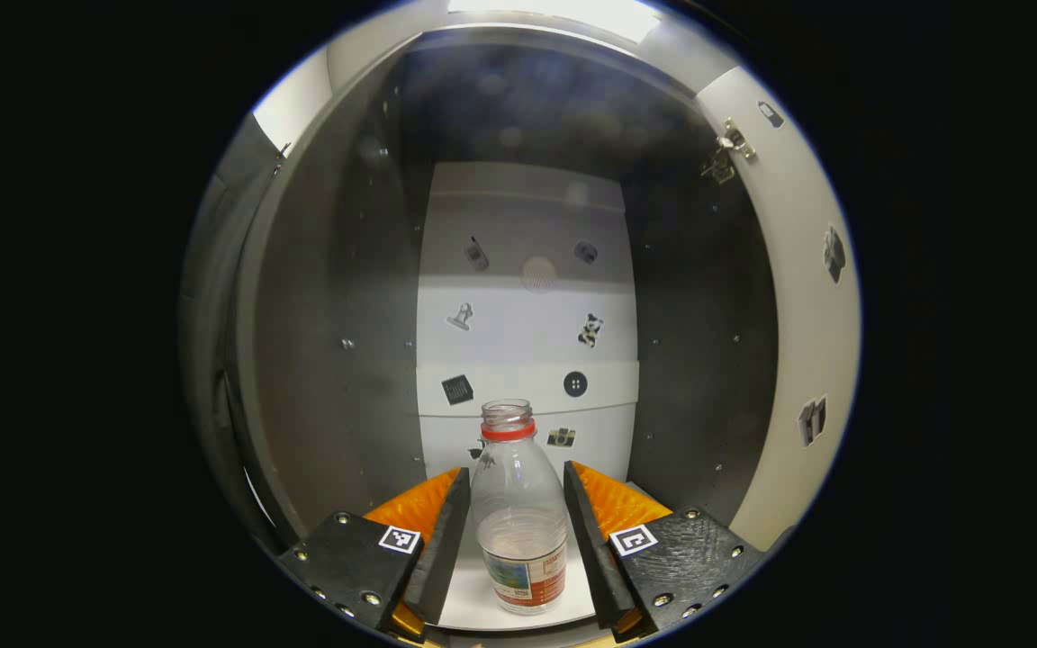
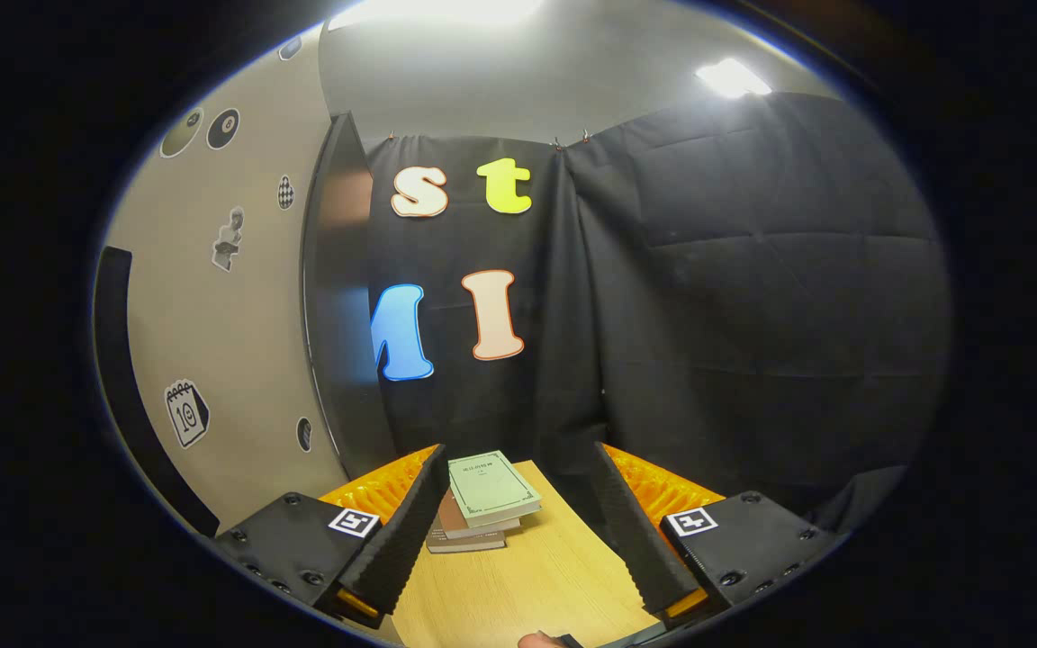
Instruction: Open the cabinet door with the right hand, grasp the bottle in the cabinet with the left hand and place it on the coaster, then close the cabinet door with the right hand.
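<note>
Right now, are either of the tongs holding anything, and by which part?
Nothing is held. The left tongs stand open around the bottle at its lower body, pads apart from it. The right tongs are open.

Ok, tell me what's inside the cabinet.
A capless clear bottle stands upright on the cabinet floor, between the open left gripper fingers. Small stickers dot the pale back wall. The gripper's fingers cover the floor corners beside the bottle.

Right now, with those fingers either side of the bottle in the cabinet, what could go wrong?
The bottle is uncapped, looks light and stands upright; if one of the left gripper fingers touches first, it might tip over. The clear plastic could also buckle under a hard squeeze. Lifting out, its neck may catch the cabinet frame.
</note>
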`<state>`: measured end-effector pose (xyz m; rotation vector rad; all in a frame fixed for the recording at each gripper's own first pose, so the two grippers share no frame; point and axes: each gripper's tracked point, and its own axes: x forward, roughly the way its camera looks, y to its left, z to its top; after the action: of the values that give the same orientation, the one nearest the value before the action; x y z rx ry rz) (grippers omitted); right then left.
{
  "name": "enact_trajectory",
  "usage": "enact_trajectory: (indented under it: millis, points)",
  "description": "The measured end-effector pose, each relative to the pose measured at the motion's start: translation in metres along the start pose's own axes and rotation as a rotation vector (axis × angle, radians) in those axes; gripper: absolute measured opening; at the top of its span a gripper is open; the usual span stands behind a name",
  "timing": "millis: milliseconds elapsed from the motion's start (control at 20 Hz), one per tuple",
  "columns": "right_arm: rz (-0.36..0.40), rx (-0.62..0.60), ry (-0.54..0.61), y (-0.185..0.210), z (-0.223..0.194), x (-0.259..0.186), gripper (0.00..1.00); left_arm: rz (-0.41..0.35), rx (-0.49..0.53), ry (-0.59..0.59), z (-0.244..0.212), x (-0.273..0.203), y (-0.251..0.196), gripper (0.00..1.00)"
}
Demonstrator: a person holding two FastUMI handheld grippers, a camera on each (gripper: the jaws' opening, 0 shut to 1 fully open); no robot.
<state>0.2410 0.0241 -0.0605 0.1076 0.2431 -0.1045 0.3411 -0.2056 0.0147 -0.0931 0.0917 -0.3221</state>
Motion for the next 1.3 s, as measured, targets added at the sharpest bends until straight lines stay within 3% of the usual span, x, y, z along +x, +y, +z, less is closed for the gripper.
enact_trajectory:
  millis: [500, 600, 900, 1300]
  points:
    - [0.135, -0.015, 0.005, 0.015, 0.0, 0.009, 1.0, 0.09, -0.008, -0.019, -0.001, -0.094, 0.022, 0.59]
    - [0.169, -0.019, 0.01, 0.02, -0.002, 0.01, 0.96, 0.124, -0.007, -0.011, -0.01, -0.115, 0.029, 0.59]
    - [0.248, -0.034, 0.014, 0.031, -0.006, 0.012, 1.0, 0.198, -0.026, 0.023, -0.04, -0.171, 0.045, 0.59]
    - [0.299, -0.059, 0.024, 0.041, -0.016, 0.009, 1.0, 0.26, -0.031, 0.049, -0.099, -0.238, 0.056, 0.59]
